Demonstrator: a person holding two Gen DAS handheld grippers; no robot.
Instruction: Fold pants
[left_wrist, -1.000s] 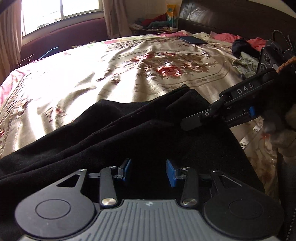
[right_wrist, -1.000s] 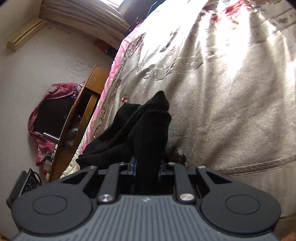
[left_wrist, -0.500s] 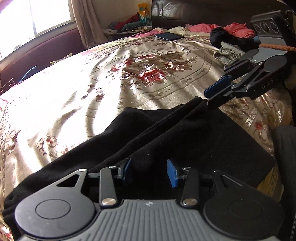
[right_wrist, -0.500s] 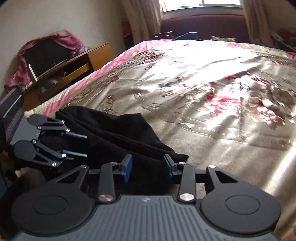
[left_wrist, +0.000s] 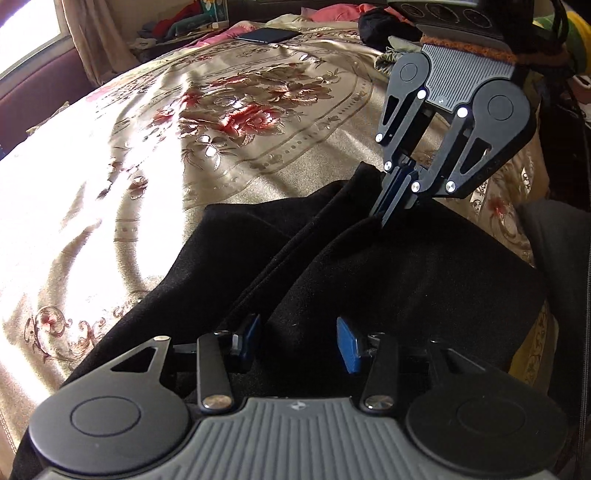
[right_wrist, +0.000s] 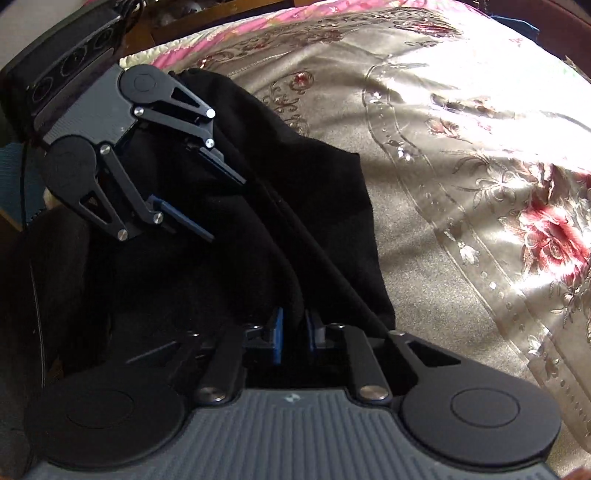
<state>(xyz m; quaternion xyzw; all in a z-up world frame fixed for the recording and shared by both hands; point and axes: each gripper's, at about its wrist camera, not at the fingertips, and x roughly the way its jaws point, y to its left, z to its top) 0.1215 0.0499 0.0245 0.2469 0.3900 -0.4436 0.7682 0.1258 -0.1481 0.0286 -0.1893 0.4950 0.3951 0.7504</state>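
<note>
The black pants (left_wrist: 388, 266) are lying in soft, doubled layers on the floral bedspread (left_wrist: 184, 122), near its edge, with 1 raised ridge of fabric running between the 2 grippers. The left gripper (left_wrist: 299, 339) is hovering over the pants with its blue pads spread and nothing between them. The right gripper (right_wrist: 293, 332) is pinching that ridge. Only the left wrist view is showing 1 dark phone (left_wrist: 267, 35) at the bedspread's far end; only the right wrist view is showing the pinch close up.
</note>
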